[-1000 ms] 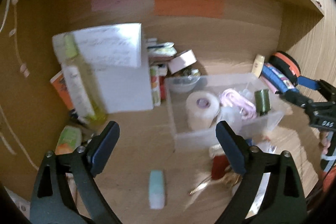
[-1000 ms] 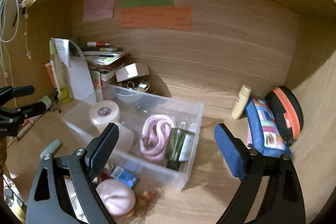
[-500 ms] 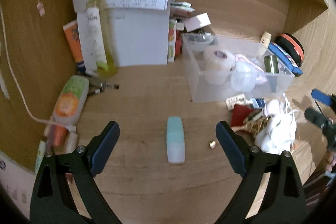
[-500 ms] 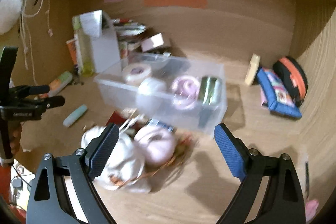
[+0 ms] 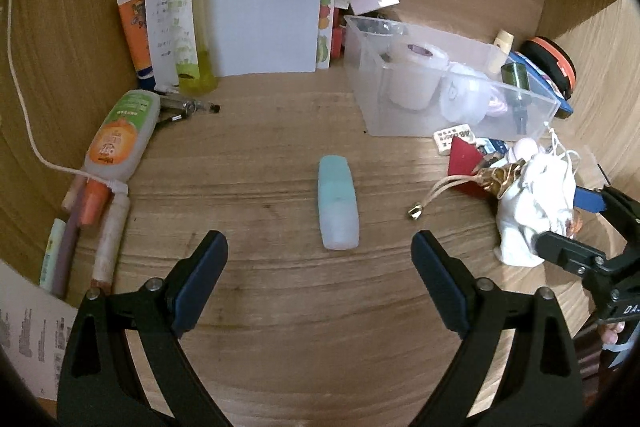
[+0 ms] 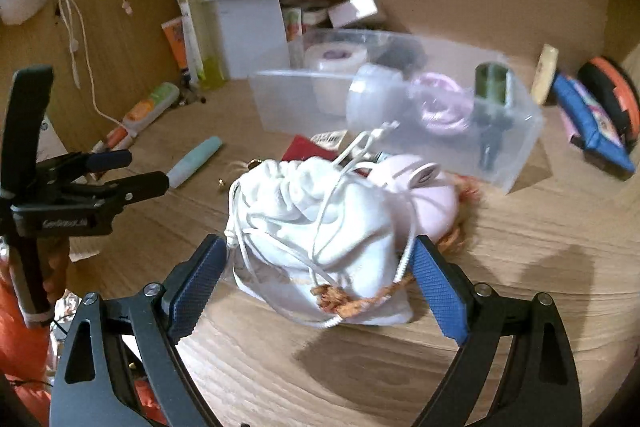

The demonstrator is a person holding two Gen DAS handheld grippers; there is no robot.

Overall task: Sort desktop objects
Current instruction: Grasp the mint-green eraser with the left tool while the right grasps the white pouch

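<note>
A: The left tongs (image 5: 320, 259) hang spread wide over the wooden desk (image 5: 280, 327), pinching nothing. Just ahead of them, in line with the gap between the fingers, a pale teal case (image 5: 337, 202) lies flat, pointing away from the tips and clear of both.

B: And the right tongs (image 6: 320, 269)?

A: Also spread. Their blue pads (image 6: 438, 287) flank a white drawstring pouch (image 6: 320, 227), whose cords (image 6: 340, 187) trail loose over the top. Whether either pad touches the fabric, I cannot tell. The pouch rests on the desk.

B: What sits beyond the pouch?

A: A pink rounded object (image 6: 432, 195) lies just behind it, touching or nearly so. Further ahead stands a clear plastic bin (image 6: 400, 99) already containing a white tape roll (image 6: 336, 57), a coiled pink cable (image 6: 440, 107) and a dark green bottle (image 6: 494, 79).

B: And off to the sides?

A: Ahead and left of the left tongs, a yellow spray bottle (image 5: 186, 15) stands upright against papers (image 5: 260, 19), and an orange-labelled tube (image 5: 120, 135) lies on its side. Far right of the right tongs sit a blue pencil case (image 6: 592, 123) and an orange-trimmed black pouch (image 6: 612, 95).
</note>
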